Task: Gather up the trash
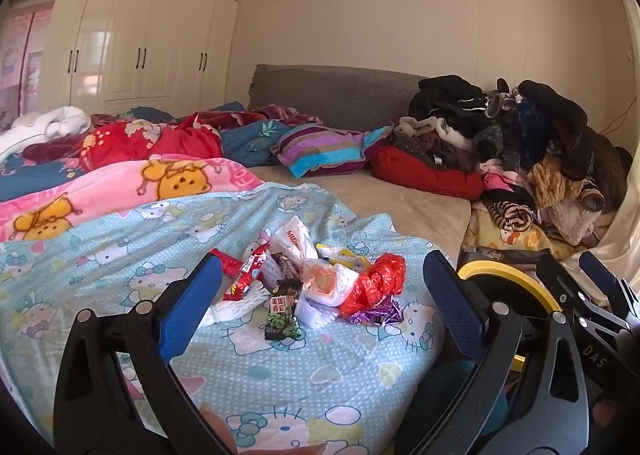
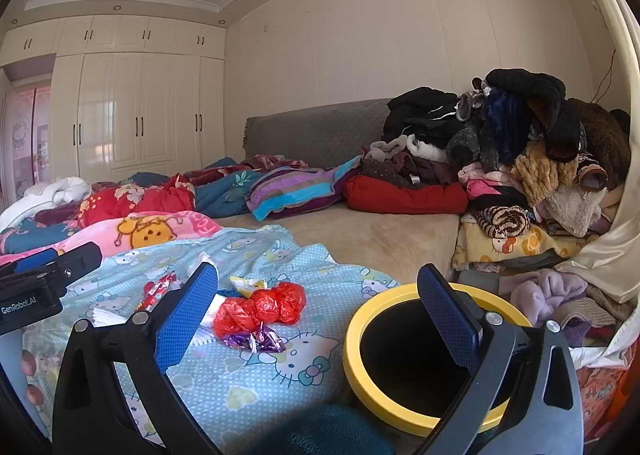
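Note:
A heap of trash lies on the light blue cartoon-cat sheet (image 1: 280,371): a crumpled red plastic bag (image 1: 378,279), a white bag (image 1: 294,239), a red snack wrapper (image 1: 246,275), a dark green wrapper (image 1: 282,321) and purple foil (image 1: 378,315). My left gripper (image 1: 320,295) is open and empty, just short of the heap. In the right wrist view the red bag (image 2: 260,309) and purple foil (image 2: 256,341) lie left of a bin with a yellow rim (image 2: 360,375). My right gripper (image 2: 316,303) is open and empty, its right finger over the bin's mouth.
A tall pile of clothes (image 2: 520,143) fills the bed's right side beyond the bin. Quilts and pillows (image 1: 160,143) lie along the left and back. A bare beige mattress strip (image 2: 360,239) runs behind the trash. White wardrobes (image 1: 140,47) stand at the far wall.

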A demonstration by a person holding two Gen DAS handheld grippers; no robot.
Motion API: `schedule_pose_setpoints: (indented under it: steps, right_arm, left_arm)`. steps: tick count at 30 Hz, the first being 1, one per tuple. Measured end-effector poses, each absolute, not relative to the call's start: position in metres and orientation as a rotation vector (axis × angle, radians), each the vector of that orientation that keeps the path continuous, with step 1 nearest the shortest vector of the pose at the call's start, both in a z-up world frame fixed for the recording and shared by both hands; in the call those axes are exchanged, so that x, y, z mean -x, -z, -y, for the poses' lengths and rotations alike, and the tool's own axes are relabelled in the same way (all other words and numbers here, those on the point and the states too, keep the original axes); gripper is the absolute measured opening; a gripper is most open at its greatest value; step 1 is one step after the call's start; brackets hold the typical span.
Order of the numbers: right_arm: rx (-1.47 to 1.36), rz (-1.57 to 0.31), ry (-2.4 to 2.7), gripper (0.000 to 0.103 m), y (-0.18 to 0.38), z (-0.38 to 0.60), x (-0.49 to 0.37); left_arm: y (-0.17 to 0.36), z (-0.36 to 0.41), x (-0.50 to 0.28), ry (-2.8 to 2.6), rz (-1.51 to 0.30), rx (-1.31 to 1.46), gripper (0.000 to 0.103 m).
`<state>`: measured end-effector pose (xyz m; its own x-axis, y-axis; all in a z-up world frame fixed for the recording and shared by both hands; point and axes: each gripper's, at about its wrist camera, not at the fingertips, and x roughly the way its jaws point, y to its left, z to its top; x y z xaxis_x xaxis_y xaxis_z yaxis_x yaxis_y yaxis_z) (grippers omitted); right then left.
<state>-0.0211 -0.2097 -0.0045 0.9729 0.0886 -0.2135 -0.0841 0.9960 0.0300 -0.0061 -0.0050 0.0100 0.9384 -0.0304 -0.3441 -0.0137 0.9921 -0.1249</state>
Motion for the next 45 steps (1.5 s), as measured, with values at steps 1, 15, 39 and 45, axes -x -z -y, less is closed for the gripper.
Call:
schedule_pose_setpoints:
  steps: [1, 15, 39, 45]
  right_arm:
    - [-0.02, -0.218, -0.086, 0.097, 0.004, 0.21, 0.021]
    - [-0.02, -0.224, -0.075, 0.097, 0.008, 0.211, 0.02]
    - [-0.016, -0.25, -0.084, 0.097, 0.023, 0.205, 0.018]
    - [-0.005, -0.287, -0.125, 0.097, 0.022, 0.2, 0.007]
  left_arm:
    - [-0.01, 0.005, 0.006, 0.008, -0.353, 0.126, 0.092]
    - [-0.007, 0.004, 0.007, 0.009, -0.348, 0.126, 0.092]
    - [-0.006, 0.003, 0.008, 0.01, -0.349, 0.135, 0.092]
    - [0.004, -0.011, 0.004, 0.004, -0.372, 0.171, 0.092]
